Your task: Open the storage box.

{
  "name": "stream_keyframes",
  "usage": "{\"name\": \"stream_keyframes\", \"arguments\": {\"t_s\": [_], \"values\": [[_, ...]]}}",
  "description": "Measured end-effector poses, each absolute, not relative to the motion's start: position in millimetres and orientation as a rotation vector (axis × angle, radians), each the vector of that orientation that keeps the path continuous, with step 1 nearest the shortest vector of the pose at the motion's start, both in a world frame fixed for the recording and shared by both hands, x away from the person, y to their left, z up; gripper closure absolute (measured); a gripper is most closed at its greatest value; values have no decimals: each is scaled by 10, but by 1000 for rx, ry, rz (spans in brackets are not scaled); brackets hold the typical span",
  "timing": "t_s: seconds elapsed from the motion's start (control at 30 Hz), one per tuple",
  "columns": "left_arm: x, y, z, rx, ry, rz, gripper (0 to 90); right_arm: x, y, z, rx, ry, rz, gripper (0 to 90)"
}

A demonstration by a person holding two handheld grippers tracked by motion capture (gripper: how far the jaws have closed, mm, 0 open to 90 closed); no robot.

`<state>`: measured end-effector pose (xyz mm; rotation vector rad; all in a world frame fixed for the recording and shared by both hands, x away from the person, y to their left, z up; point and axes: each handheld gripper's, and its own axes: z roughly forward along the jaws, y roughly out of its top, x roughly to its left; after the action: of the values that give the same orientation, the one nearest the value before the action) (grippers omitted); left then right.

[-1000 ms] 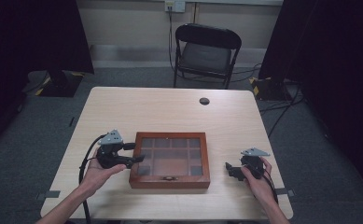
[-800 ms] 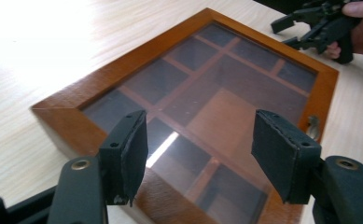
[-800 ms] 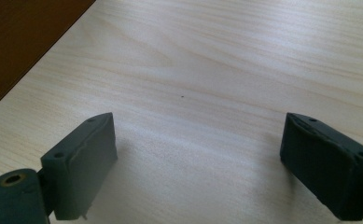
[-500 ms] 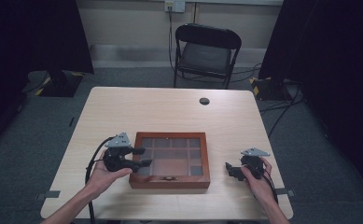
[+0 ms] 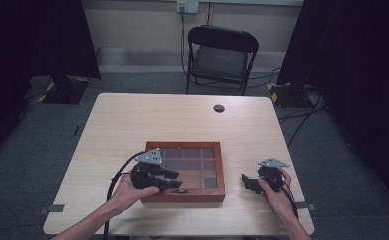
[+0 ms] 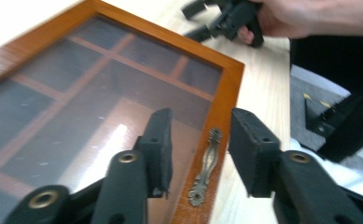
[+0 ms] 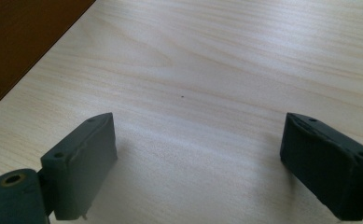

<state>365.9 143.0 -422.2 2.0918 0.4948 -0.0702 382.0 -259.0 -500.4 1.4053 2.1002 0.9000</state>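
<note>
Wooden glass-lidded box lay at lower centre of the table, left gripper over its front edge, jaws just closing astride the brass handle without touching, right gripper spread wide at lower right over bare tabletop

surface: light wooden table | on it: glass-lidded wooden box, small dark disc
</note>
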Motion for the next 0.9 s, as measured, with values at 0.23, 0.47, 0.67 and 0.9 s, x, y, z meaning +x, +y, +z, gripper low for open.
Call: {"name": "stream_keyframes", "arguments": {"t_s": [0.23, 0.47, 0.67, 0.9], "values": [[3635, 1344, -4332, 2135, 457, -112, 693, 3820, -2590, -5003, 1405, 2101, 899, 100], [3659, 1309, -4388, 2130, 453, -131, 773, 3821, -2590, -5003, 1405, 2101, 899, 98], [3642, 1275, -4413, 2174, 414, -102, 805, 3821, -2590, -5004, 1406, 2100, 899, 97], [3600, 1262, -4433, 2177, 397, -57, 806, 3824, -2590, -5004, 1407, 2101, 897, 93]]}}
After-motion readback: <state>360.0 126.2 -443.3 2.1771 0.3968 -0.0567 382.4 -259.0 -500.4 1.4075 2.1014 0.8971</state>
